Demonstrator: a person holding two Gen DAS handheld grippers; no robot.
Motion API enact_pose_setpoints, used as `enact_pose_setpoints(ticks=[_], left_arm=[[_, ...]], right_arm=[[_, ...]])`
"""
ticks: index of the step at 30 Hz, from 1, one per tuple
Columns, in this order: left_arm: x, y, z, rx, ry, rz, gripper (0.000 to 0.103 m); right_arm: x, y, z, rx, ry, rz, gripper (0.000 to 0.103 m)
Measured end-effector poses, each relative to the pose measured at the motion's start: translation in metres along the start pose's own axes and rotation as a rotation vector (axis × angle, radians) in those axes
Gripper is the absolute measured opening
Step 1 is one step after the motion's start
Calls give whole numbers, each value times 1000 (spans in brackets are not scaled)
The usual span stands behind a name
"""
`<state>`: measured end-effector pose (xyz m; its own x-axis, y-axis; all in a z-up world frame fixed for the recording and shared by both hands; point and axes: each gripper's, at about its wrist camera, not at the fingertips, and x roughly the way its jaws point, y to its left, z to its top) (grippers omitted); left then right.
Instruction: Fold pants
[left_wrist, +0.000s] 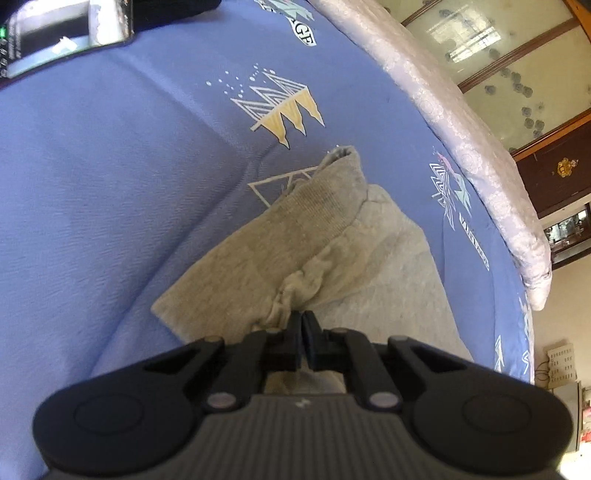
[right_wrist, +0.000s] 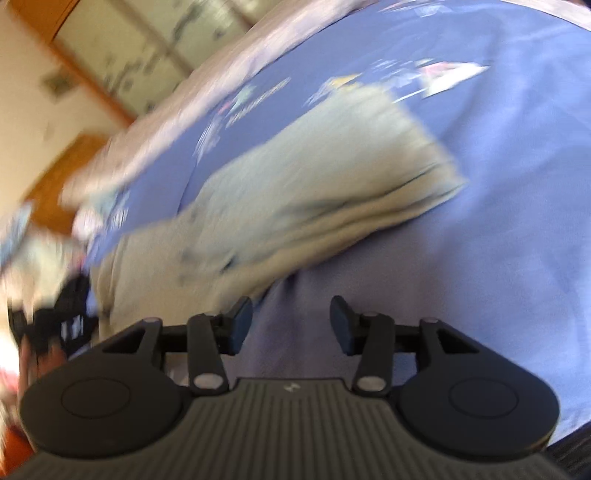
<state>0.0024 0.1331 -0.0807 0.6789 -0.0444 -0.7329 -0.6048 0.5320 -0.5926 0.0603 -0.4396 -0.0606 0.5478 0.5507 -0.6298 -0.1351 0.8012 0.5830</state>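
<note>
our left gripper (left_wrist: 302, 321) pinching the pants (left_wrist: 295, 243) | our right gripper (right_wrist: 291, 321) spread wide over the sheet (right_wrist: 498, 221), holding nothing

Little can be read. On the blue bedsheet (left_wrist: 110, 184), in the left wrist view, a white label at the top edge shows the letters "GE" (left_wrist: 306, 35), the tail of a longer word cut off by the frame; it lies above the gold crown print (left_wrist: 286, 110). To the right of that crown, near the sheet's edge, a white word (left_wrist: 474, 240) runs slantwise, too small to spell. The right wrist view is blurred; its printed words cannot be read.
</note>
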Motion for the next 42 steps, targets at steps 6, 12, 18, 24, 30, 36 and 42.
enact_pose_setpoints(ticks=[6,12,18,24,30,36,42], left_arm=[[-51,-21,-18,85,-94,61,27],[-69,-93,-58,328,-75,48,33],[-47,-199,-115,612,60,-59,54],[-25,-303,-175,885,123,-132,78],[31,-337,-219,1072,182,36,36],[24,-317,-190,911,251,-59,12],[-4,-295,-134,831,225,-102,12]], right_arm=[[-23,-56,24,270,-171,-31,63],[-7,-72,39,298,-206,-76,67],[14,-19,45,71,-142,-5,16],[4,63,7,-328,-191,-5,16],[6,80,-3,-410,-196,9,16],[6,81,-7,-415,-188,26,60],[29,74,-12,-451,-157,-57,76]])
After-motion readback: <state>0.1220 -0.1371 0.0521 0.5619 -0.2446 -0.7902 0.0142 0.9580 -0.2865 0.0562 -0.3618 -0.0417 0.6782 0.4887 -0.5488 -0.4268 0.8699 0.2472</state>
